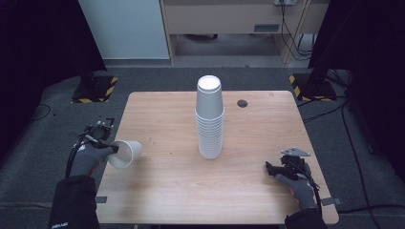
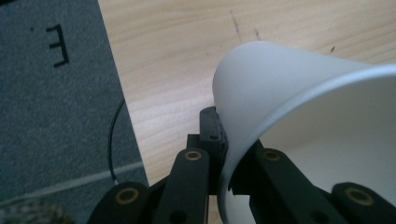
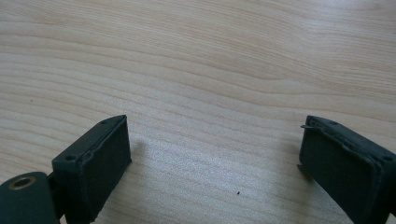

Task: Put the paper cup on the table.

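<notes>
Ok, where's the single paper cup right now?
In the high view the single paper cup is at the table's left edge, tipped on its side and pinched by the rim in the left gripper, well left of the upside-down cup stack.

One mark reads clearly: a black letter "E" [image 2: 57,45] on the grey floor carpet [image 2: 51,116], beside the edge of the surface [image 2: 177,70]. On a dark sleeve [image 1: 71,205] sits small pale lettering, too tiny to make out.

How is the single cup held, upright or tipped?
Tipped. The cup lies on its side, mouth toward the person, its rim pinched by the left hand-held gripper.
</notes>
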`<action>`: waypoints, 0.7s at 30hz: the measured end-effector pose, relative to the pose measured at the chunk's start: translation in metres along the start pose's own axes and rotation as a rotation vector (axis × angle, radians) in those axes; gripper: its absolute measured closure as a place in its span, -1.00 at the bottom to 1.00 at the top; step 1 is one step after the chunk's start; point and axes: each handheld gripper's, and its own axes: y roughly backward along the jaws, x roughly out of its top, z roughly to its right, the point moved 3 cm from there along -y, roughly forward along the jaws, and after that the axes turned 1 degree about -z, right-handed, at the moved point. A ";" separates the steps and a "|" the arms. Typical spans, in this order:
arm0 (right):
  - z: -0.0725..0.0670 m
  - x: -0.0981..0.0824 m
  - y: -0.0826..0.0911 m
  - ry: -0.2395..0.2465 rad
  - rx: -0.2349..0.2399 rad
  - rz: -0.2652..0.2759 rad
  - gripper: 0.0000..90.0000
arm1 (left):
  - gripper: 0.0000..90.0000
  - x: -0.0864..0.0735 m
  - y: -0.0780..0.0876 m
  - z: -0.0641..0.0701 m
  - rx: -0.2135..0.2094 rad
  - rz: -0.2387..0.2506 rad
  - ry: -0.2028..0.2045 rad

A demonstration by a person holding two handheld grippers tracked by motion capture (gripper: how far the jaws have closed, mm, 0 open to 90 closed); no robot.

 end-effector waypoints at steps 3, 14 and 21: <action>0.000 0.000 0.000 0.000 0.000 0.000 -0.80 | 0.92 -0.001 -0.003 -0.001 -0.004 -0.043 -0.006; 0.000 0.000 0.000 0.001 0.000 0.000 -0.80 | 0.92 -0.001 -0.013 0.009 -0.036 -0.230 -0.039; 0.000 0.000 0.000 0.000 0.000 0.000 -0.80 | 0.91 0.001 -0.022 0.015 -0.057 -0.281 -0.040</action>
